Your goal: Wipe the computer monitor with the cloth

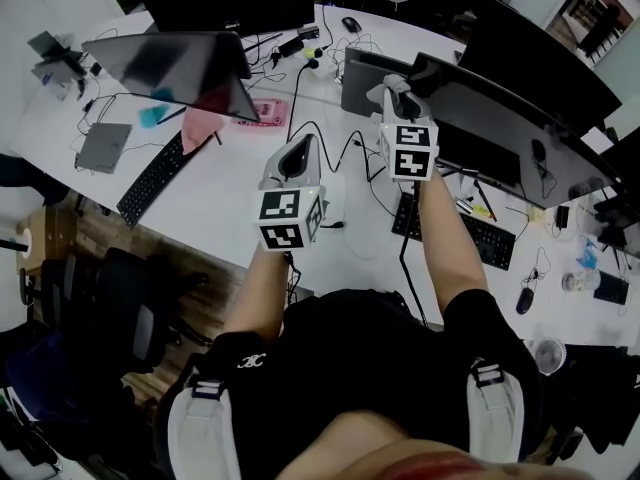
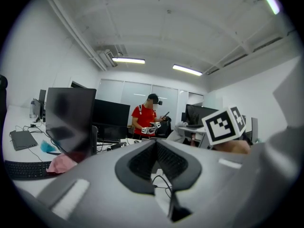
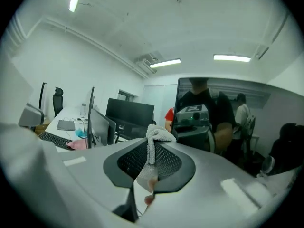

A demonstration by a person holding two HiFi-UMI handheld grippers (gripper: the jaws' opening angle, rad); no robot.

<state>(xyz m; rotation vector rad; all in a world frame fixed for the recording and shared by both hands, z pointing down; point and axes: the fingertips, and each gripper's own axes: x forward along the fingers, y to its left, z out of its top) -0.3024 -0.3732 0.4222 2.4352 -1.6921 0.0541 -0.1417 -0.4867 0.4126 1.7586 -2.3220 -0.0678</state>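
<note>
1. One white cloth (image 3: pixel 154 136) is being pinched between the closed jaws of your right gripper (image 1: pixel 403 100), with its bunched end sticking up past the tips.
2. You are holding that cloth close to the dark screen of the computer monitor (image 3: pixel 223 108), near its left edge. Whether cloth and screen are touching is unclear.
3. Your left gripper (image 2: pixel 156 145) is hovering over the white desk (image 1: pixel 230 203), to the left of the right one. Its jaws are pressed together and gripping nothing.
4. A black keyboard (image 1: pixel 455 230) is lying on the desk below the monitor.
5. Farther left, a second monitor (image 1: pixel 170 63) is tilting above a pink rag (image 1: pixel 200 126).
6. A person in a red shirt (image 2: pixel 148 118) is standing beyond the desks.
</note>
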